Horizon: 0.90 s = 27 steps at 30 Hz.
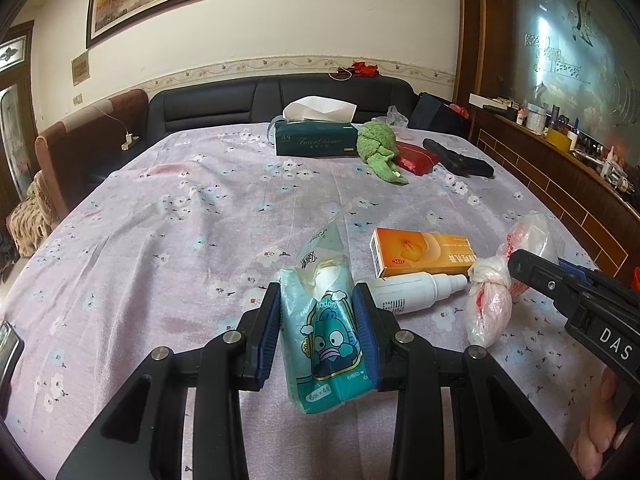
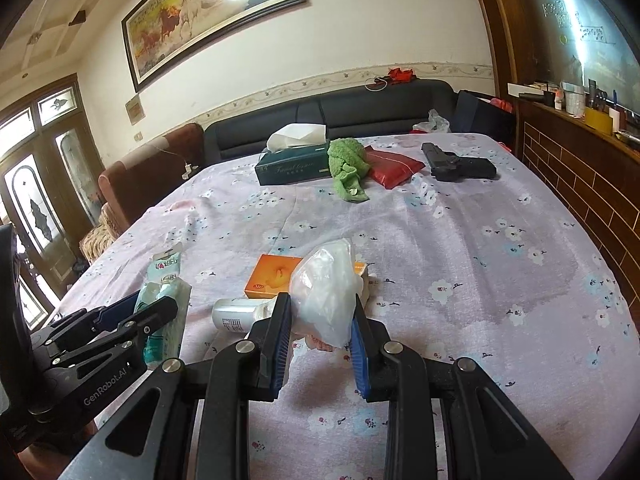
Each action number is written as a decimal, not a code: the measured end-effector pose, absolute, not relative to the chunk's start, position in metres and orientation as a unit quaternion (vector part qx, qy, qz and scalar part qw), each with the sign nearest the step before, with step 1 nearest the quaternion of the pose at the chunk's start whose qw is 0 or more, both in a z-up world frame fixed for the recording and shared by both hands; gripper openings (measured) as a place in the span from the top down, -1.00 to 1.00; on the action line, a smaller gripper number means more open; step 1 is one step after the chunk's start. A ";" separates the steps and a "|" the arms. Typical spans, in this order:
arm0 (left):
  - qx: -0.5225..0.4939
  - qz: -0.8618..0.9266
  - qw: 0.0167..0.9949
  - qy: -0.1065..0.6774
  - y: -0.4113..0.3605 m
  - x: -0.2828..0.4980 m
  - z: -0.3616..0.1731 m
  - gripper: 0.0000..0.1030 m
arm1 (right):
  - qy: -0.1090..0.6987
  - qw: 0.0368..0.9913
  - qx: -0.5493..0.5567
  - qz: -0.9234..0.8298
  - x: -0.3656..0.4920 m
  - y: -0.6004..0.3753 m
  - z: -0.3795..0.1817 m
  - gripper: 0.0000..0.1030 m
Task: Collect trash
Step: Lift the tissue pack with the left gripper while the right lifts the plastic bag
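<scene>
My left gripper [image 1: 318,312] is shut on a teal tissue packet [image 1: 326,332] with a cartoon print, held just over the flowered tablecloth [image 1: 192,220]. It also shows in the right wrist view [image 2: 164,312]. My right gripper [image 2: 322,320] is closed around a knotted clear plastic bag [image 2: 330,292] with pink inside; the bag also shows in the left wrist view [image 1: 492,292]. Between them lie a white spray bottle [image 1: 416,290] and an orange medicine box [image 1: 420,254].
At the far side of the table are a green facial tissue box [image 1: 316,138], a green cloth [image 1: 378,148], a red pouch [image 1: 416,160] and a black toy pistol [image 1: 460,158]. A dark sofa [image 1: 260,100] stands behind, and a wooden counter [image 1: 560,168] on the right.
</scene>
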<state>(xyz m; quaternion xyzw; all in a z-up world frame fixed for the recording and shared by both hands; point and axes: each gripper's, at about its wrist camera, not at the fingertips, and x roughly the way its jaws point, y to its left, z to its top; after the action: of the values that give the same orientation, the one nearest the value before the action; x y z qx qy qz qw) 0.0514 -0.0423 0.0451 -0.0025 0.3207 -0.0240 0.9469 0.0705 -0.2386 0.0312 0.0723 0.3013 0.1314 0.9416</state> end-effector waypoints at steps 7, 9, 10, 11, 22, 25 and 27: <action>0.000 -0.023 0.946 0.322 -0.042 0.052 0.045 0.34 | 0.301 0.942 0.072 0.132 0.069 -0.239 0.032 0.44; 0.000 -0.023 0.946 0.323 -0.042 0.052 0.045 0.34 | 0.302 0.941 0.073 0.133 0.070 -0.239 0.032 0.44; 0.000 -0.023 0.946 0.323 -0.043 0.052 0.044 0.34 | 0.302 0.941 0.073 0.133 0.069 -0.239 0.032 0.44; 0.000 -0.023 0.946 0.323 -0.043 0.052 0.044 0.34 | 0.301 0.941 0.073 0.133 0.069 -0.239 0.033 0.44; 0.003 -0.019 0.947 0.320 -0.042 0.052 0.044 0.34 | 0.301 0.942 0.073 0.131 0.069 -0.240 0.034 0.44; 0.007 -0.016 0.949 0.316 -0.043 0.051 0.044 0.34 | 0.299 0.943 0.073 0.128 0.068 -0.241 0.035 0.44; 0.008 -0.015 0.949 0.313 -0.042 0.050 0.045 0.34 | 0.298 0.943 0.073 0.126 0.068 -0.243 0.035 0.44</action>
<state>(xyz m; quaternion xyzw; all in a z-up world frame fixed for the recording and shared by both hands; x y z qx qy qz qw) 0.0498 -0.0422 0.0447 0.0080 0.3135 -0.0150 0.9494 0.0679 -0.2425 0.0353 0.0733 0.2980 0.1260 0.9434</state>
